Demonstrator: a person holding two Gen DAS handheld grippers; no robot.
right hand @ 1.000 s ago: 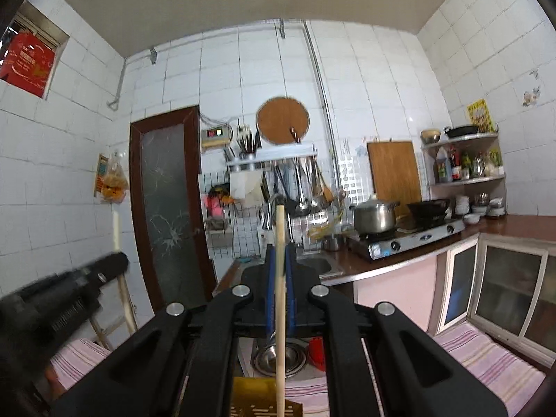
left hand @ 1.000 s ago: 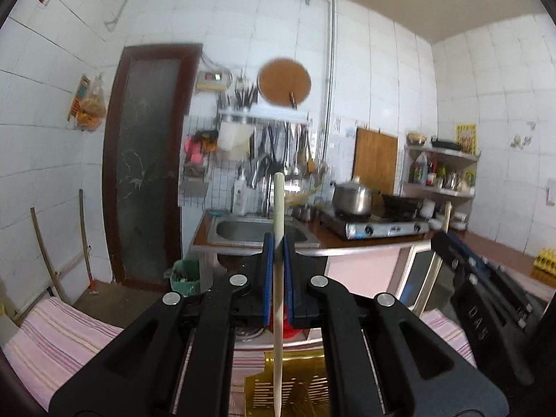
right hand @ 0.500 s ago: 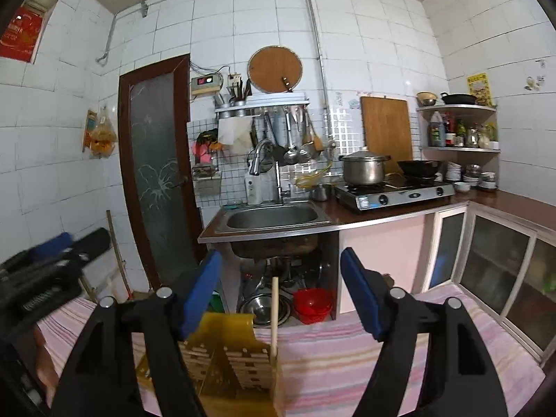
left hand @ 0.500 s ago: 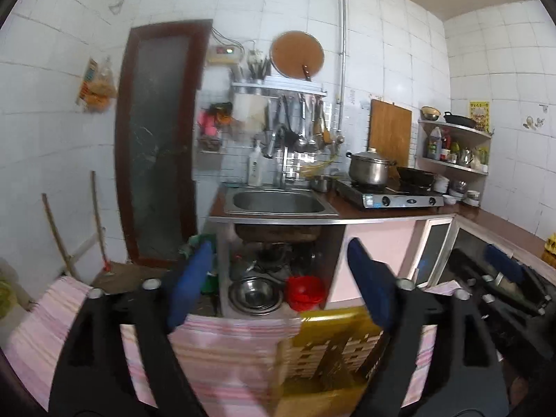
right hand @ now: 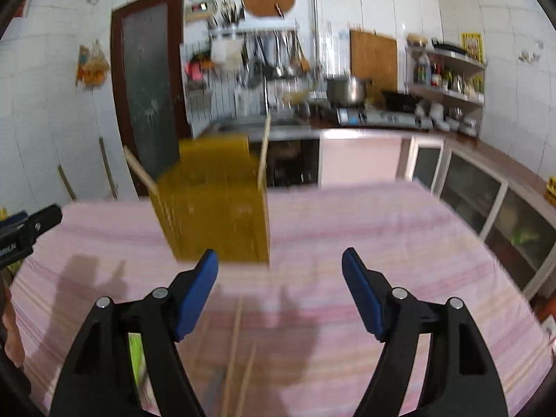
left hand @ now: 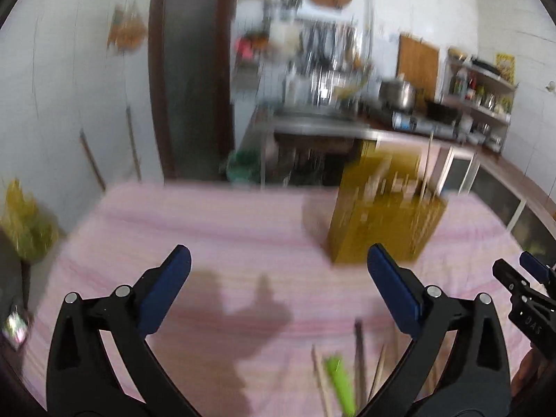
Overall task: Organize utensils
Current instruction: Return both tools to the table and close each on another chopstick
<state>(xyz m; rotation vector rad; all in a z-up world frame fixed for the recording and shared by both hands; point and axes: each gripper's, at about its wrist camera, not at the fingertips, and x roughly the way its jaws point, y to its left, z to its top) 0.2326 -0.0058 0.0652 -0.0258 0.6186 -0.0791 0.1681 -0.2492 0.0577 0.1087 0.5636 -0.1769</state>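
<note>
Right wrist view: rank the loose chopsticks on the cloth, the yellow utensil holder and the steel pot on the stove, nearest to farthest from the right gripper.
1. Loose chopsticks: on the pink cloth, just below the right gripper, whose jaws are open.
2. Yellow utensil holder: ahead, slightly left, standing on the cloth.
3. Steel pot: far back on the stove, to the right.

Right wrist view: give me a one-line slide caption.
Open right gripper hovers over the pink striped cloth, facing the yellow utensil holder with two chopsticks standing in it.
</note>
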